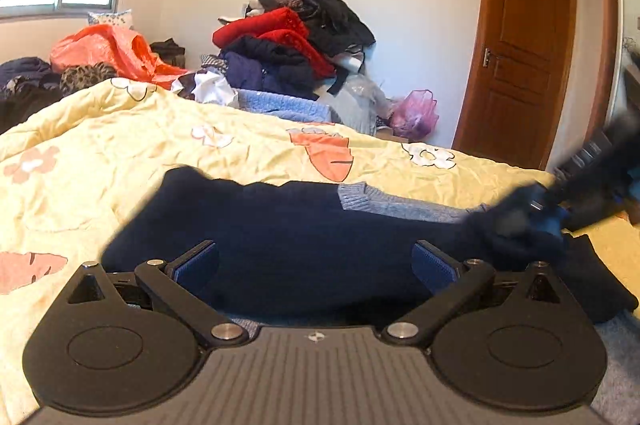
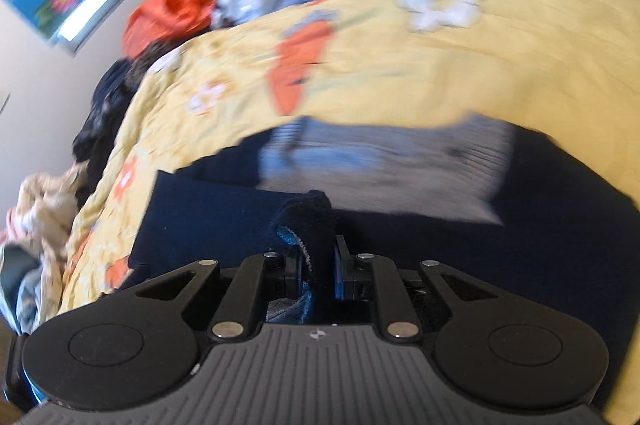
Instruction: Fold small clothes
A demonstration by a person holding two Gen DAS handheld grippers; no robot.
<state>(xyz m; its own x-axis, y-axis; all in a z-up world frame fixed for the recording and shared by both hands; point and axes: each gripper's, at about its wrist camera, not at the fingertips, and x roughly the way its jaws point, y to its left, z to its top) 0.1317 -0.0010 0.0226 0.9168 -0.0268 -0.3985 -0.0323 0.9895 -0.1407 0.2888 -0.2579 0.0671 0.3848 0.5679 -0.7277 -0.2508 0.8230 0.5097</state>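
1. The left gripper (image 1: 316,265) was seen with its blue-padded fingers (image 1: 434,267) spread wide apart, nothing pressed between them; the navy knitted sweater with a grey-blue ribbed panel (image 1: 280,225) lay flat just beyond and between them.
2. The right gripper (image 2: 318,261) was clamped on a bunched fold of that sweater (image 2: 440,237), the dark cloth rising between its pads.
3. In the left wrist view, the right gripper (image 1: 532,213) was seen blurred at the sweater's right end.
4. The sweater was spread on a yellow quilt printed with carrots and white flowers (image 1: 240,153).
5. Behind the quilt were a heap of red, black and navy clothes (image 1: 296,41), an orange plastic bag (image 1: 112,51), a pink bag (image 1: 414,113) and a brown wooden door (image 1: 520,49).
6. No writing could be read.
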